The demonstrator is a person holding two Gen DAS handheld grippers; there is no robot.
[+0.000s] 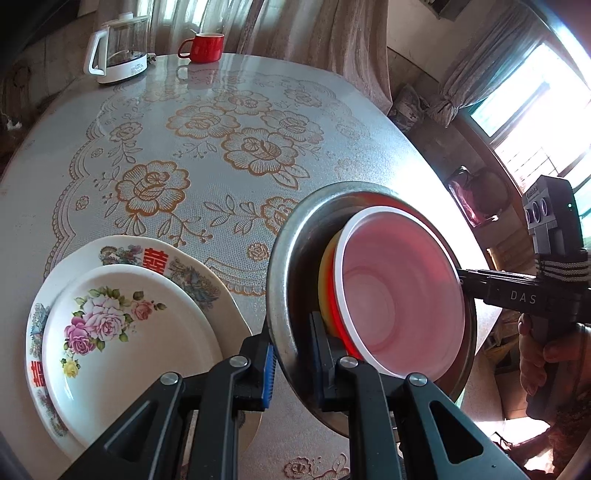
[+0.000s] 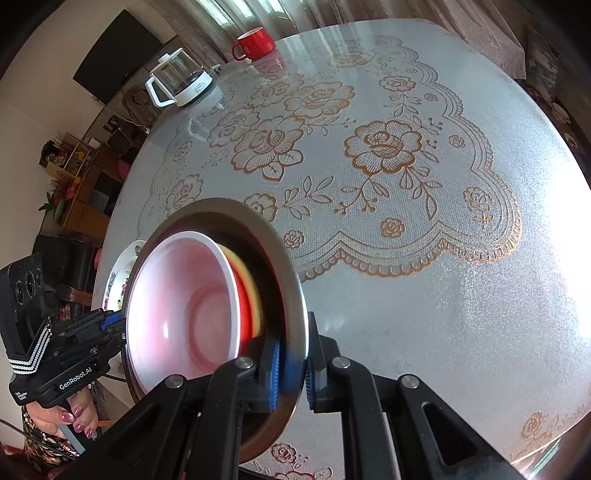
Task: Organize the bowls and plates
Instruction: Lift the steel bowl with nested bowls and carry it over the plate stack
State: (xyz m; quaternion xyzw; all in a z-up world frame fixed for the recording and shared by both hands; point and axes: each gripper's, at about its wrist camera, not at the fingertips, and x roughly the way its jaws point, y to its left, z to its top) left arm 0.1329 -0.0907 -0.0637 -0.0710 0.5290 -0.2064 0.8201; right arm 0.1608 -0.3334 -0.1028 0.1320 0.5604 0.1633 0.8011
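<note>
Both hand-held grippers – left (image 1: 290,363), right (image 2: 291,373) – pinching steel bowl (image 1: 284,258) rim, lace-print table (image 1: 184,155), curtains (image 1: 314,33)

"DAS" on right gripper (image 1: 461,280) body, "GenRobot.AI" on left gripper (image 2: 123,330) body

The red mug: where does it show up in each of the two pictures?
Left wrist view: the red mug stands at the top, left of centre, on the far edge of the table, right of the glass kettle.
Right wrist view: it is again at the top, left of centre, right of the kettle.
Shared landmark: the glass kettle.
</note>
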